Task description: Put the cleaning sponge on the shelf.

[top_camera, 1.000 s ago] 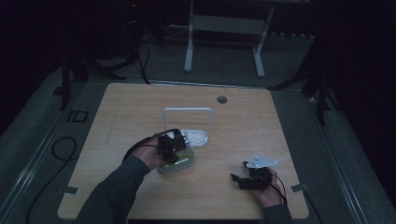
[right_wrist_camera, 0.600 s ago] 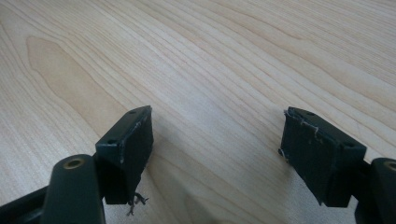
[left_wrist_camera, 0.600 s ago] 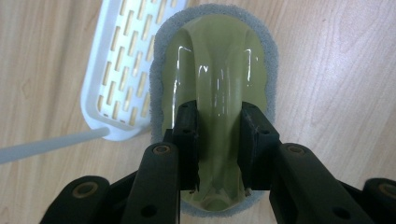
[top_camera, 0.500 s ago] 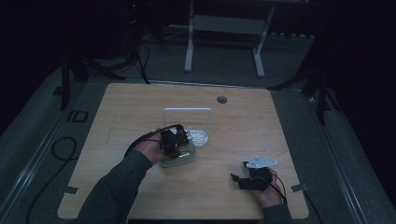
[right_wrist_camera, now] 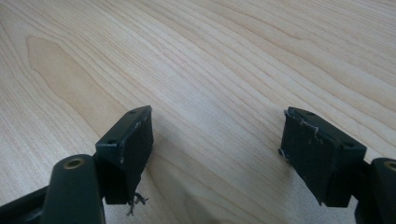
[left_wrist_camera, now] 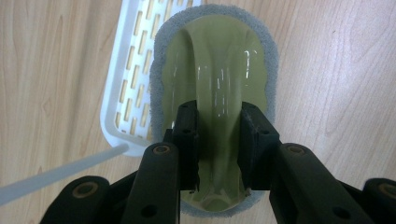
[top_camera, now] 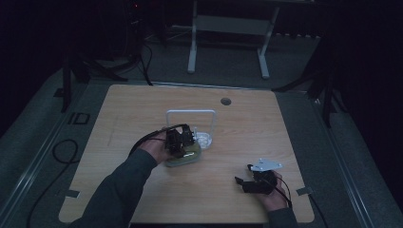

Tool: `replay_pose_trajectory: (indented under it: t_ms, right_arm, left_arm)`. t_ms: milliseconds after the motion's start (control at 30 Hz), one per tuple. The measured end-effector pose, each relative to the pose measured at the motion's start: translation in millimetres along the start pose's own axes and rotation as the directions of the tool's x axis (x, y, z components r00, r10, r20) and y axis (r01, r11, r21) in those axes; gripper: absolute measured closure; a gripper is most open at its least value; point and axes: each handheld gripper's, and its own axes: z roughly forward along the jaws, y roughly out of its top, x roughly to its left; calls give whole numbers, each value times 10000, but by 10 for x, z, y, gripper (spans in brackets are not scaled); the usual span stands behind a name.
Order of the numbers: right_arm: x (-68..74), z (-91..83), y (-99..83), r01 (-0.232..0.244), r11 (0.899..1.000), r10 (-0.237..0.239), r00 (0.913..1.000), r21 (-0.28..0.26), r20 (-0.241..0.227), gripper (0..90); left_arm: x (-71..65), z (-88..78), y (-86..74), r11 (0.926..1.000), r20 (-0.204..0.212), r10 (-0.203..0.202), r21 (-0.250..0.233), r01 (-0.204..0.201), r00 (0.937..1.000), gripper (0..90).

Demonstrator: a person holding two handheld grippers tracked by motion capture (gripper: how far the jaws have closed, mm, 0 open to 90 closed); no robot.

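Observation:
A pale green scrubber [left_wrist_camera: 215,60] with a grey scouring pad under it lies on the wooden table, its far end against a white slotted tray [left_wrist_camera: 126,74]. My left gripper [left_wrist_camera: 217,121] is shut on the raised grip ridge along the scrubber's top. In the high view the left gripper [top_camera: 181,140] stands over the scrubber [top_camera: 184,160] at the table's middle, just in front of the tray [top_camera: 205,139]. My right gripper [top_camera: 243,183] rests near the front right of the table. Its jaws stand wide apart over bare wood, the right gripper [right_wrist_camera: 217,126] holding nothing.
A white hoop handle [top_camera: 190,114] rises over the tray; one of its white bars [left_wrist_camera: 56,172] crosses the left gripper view low at the left. A round cable hole [top_camera: 226,101] sits at the table's far side. Cables trail from both grippers.
My left gripper has slid the scrubber a little away from the person and to the right, toward the white tray. The right gripper has stayed where it was.

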Motion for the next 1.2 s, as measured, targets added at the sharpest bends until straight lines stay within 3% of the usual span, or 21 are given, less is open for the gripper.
replay_pose_trajectory:
  t_ms: [500, 1200]
  right_arm:
    - [0, 0, 0, 2, 10000, -2, 10000, -8, 0, 246]
    - [2, 0, 0, -28, 10000, 28, 10000, -5, -4, 247]
  left_arm:
    - [67, 1, 88, 9990, -334, 435, -100, -438, 9985, 712]
    - [112, 38, 185, 9914, -604, 1293, -123, -1303, 9898, 713]
